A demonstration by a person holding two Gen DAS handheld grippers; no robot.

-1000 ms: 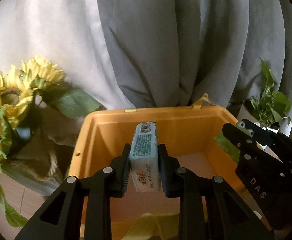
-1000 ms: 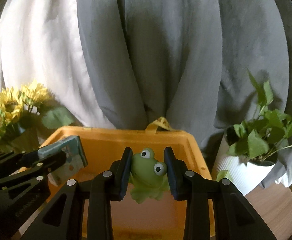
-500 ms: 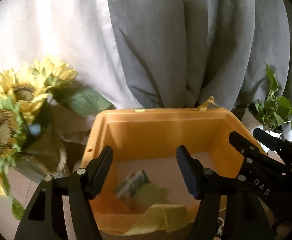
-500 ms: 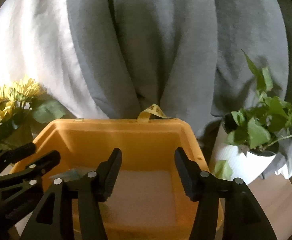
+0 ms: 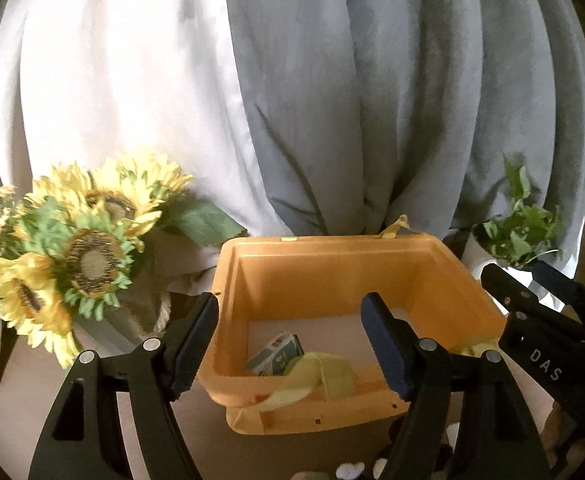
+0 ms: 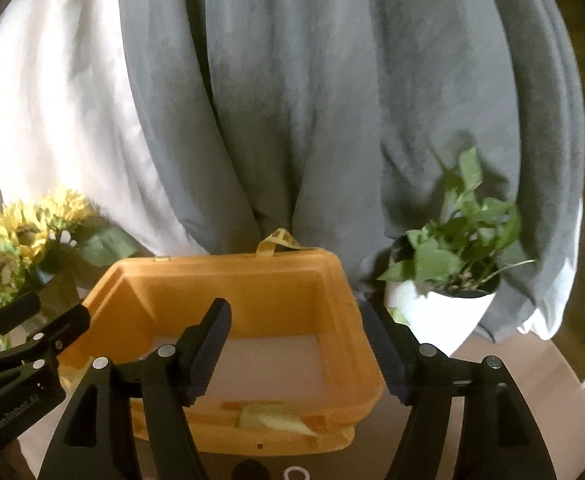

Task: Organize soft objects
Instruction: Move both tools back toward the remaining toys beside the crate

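Both tools opening, empty, tissue pack (image 5: 278,354) flat in orange bin (image 5: 332,276), long axis pointing up-right.

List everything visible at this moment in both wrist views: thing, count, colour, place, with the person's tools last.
bin: one, orange, centre of the table
tissue packet: one, blue-green, on the bin floor, left near corner
cloth: one, yellow, draped over the bin's near rim
sunflowers: one bunch, yellow, left of the bin
potted plant: one, green leaves, white pot, right of the bin
curtains: white and grey, behind everything
left tongs: black, opening, nothing between
right tongs: black, opening, nothing between
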